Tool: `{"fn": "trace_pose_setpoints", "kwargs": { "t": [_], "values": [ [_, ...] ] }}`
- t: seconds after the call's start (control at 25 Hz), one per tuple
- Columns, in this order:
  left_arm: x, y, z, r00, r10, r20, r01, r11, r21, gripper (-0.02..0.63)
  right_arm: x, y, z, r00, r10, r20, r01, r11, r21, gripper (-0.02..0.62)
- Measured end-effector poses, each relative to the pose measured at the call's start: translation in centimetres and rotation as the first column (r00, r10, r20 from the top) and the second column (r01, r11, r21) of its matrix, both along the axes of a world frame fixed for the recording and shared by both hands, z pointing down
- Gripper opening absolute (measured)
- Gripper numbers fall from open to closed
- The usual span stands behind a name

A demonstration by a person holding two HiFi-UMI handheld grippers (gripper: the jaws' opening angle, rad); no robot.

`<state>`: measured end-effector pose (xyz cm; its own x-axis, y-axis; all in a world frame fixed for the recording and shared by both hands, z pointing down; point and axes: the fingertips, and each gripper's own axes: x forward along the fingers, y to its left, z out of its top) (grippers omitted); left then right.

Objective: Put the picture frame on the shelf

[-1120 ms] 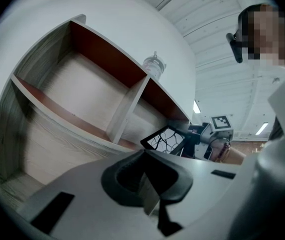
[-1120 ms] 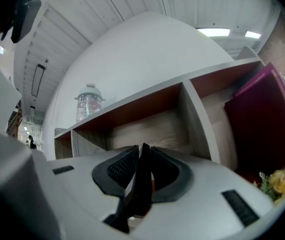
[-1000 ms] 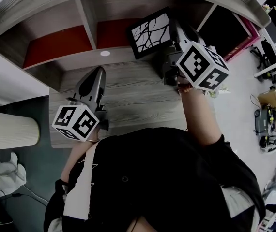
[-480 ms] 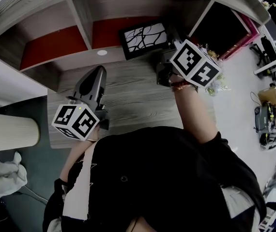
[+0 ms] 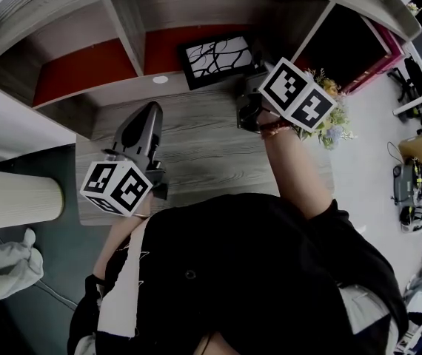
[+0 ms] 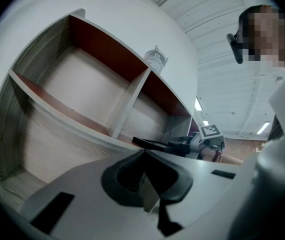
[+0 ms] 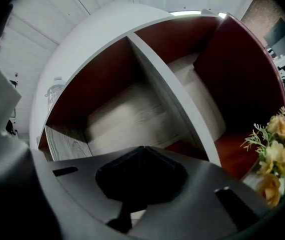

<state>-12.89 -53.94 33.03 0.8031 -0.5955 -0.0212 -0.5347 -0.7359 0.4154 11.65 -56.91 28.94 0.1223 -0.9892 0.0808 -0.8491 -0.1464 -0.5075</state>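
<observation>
The right gripper [image 7: 142, 149] has just been closing its jaws, and they now meet tip to tip with nothing between them. Its own view looks past them into the shelf [image 5: 129, 24] and does not show the frame at all. From the head view it sits just beside the lower right corner of the picture frame [image 5: 215, 58], but whether it touches that corner cannot be told.

The left gripper [image 6: 143, 153] is also closed and empty, held level over the desk [image 5: 196, 146], well apart from the frame.

The frame is in the shelf's middle compartment, in front of the red back panel, with its black-and-white print facing up. Seen from the left it looks nearly edge-on, so it is tipped far back or lying flat – which one is unclear.

It should handle as a light, stiff thing. The front is probably glazed, so smooth, slippery and easily cracked. If it needs straightening, the best hold is across the dark border at mid-side, pinching the thickness and keeping off the pane – a corner grip would let it swing
</observation>
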Motion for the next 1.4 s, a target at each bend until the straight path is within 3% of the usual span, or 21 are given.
{"fn": "trace_pose_setpoints", "kwargs": {
  "t": [0.32, 0.64, 0.84, 1.2, 1.4],
  "values": [
    [0.4, -0.2, 1.2, 1.000, -0.015, -0.005, 0.015, 1.000, -0.016, 0.011, 0.0, -0.9, 0.1, 1.000, -0.002, -0.024, 0.001, 1.000, -0.025, 0.009],
    [0.2, -0.5, 1.1, 1.000, -0.024, -0.011, 0.024, 1.000, -0.018, 0.011, -0.6, -0.6, 0.8, 0.996, 0.074, -0.052, -0.076, 0.996, -0.054, 0.009],
    [0.8, -0.2, 1.1, 0.999, -0.032, -0.013, 0.031, 0.999, -0.023, 0.011, -0.7, -0.4, 1.1, 0.996, 0.067, -0.064, -0.072, 0.995, -0.067, 0.009],
    [-3.4, -1.2, 0.0, 0.999, -0.035, -0.025, 0.034, 0.999, -0.026, 0.011, -7.3, -1.9, -0.5, 0.996, 0.022, -0.088, -0.027, 0.998, -0.061, 0.009],
    [-3.3, -1.3, 0.8, 0.999, -0.046, -0.029, 0.045, 0.999, -0.029, 0.011, -7.7, -2.3, -0.1, 0.995, -0.003, -0.101, -0.003, 0.999, -0.052, 0.009]
  ]
}}
